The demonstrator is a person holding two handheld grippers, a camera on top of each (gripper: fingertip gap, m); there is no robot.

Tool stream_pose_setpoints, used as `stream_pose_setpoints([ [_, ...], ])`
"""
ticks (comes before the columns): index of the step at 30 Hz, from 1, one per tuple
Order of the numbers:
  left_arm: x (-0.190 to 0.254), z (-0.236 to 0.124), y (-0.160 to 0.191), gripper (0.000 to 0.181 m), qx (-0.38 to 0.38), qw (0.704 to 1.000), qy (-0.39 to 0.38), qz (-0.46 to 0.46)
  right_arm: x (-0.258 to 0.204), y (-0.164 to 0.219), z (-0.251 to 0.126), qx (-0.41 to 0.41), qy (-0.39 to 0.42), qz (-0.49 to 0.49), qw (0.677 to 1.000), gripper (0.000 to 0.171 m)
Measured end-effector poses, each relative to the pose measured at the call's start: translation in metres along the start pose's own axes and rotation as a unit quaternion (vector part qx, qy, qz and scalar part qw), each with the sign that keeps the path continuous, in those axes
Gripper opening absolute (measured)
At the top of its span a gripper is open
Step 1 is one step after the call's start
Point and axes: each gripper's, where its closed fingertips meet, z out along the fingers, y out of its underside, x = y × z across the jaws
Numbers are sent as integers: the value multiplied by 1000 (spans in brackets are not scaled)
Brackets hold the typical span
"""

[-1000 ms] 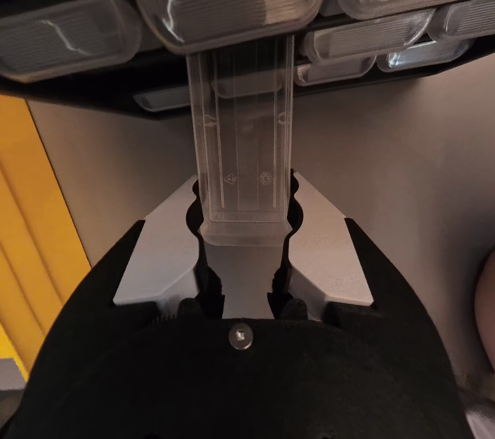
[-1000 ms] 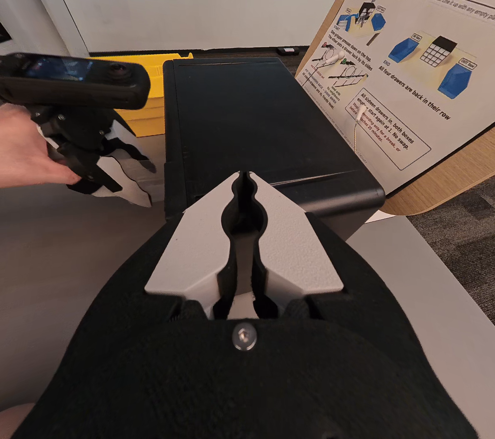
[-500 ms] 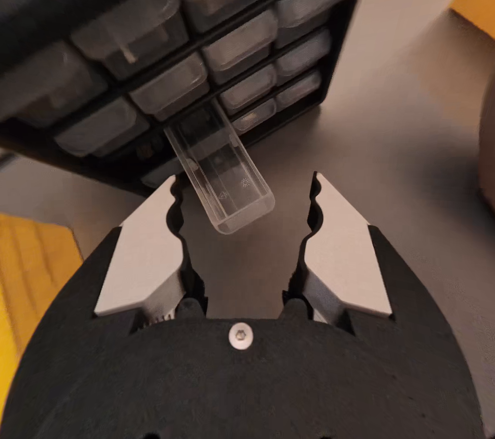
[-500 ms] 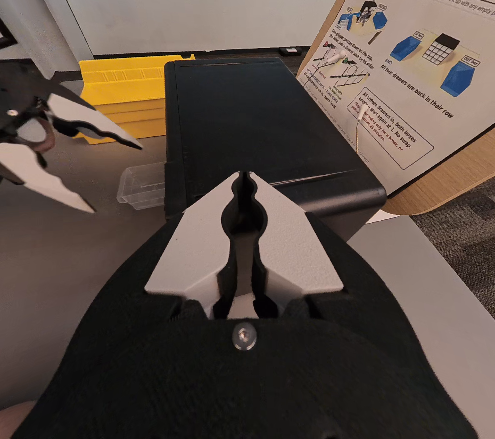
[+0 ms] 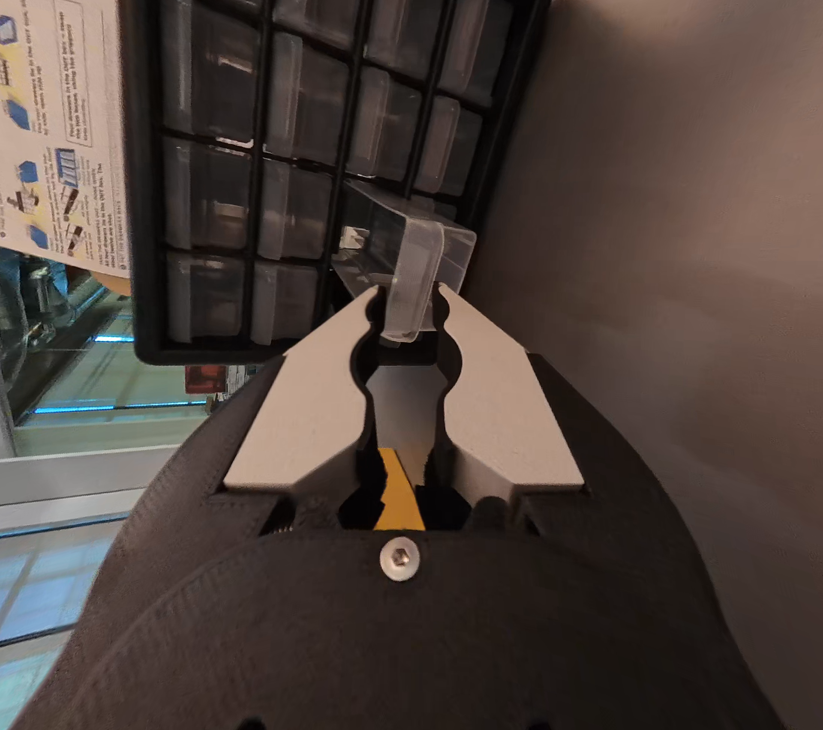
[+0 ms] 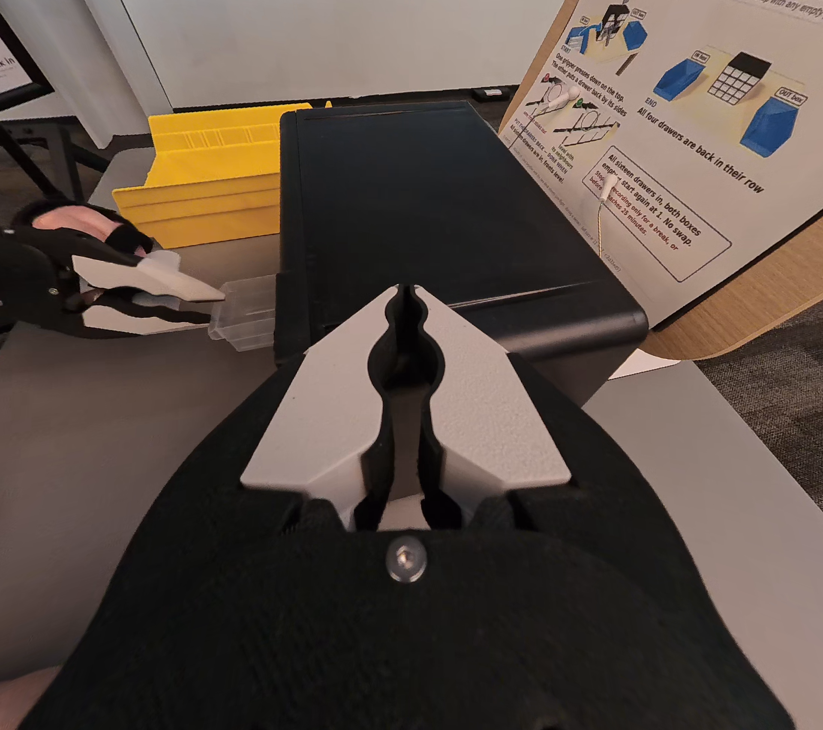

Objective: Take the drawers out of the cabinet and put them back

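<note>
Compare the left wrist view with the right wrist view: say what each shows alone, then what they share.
Left wrist view only: the cabinet's front grid of shut clear drawers.

Right wrist view only: the shut right gripper over the cabinet's top, and a yellow bin.

Both: the black cabinet, the left gripper gripping the pulled-out drawer's handle, and the instruction board.

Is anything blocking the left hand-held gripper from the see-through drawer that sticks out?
Nothing visible does. The left hand-held gripper already has its fingertips on either side of the clear drawer's front tab, at the black cabinet.
</note>
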Motion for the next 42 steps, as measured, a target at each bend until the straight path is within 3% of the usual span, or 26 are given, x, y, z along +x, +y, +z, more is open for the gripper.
stream_pose_setpoints([
  [6,-5,10,-5,17,12,1000,-10,5,0,0,0,0,1,0,1000,0],
  [15,-31,64,-2,15,-36,995,-78,50,0,0,0,-6,7,-3,1000,0],
  [19,-37,76,0,14,-38,994,-95,28,0,0,0,-10,11,-5,1000,0],
  [28,-37,75,-10,13,-1,994,-108,13,0,0,0,-13,15,-6,1000,0],
  [30,-34,69,-15,5,16,994,-110,19,0,0,0,-15,17,-7,1000,0],
  [42,-35,78,-7,0,-2,994,-111,17,0,0,0,-18,20,-7,1000,0],
])
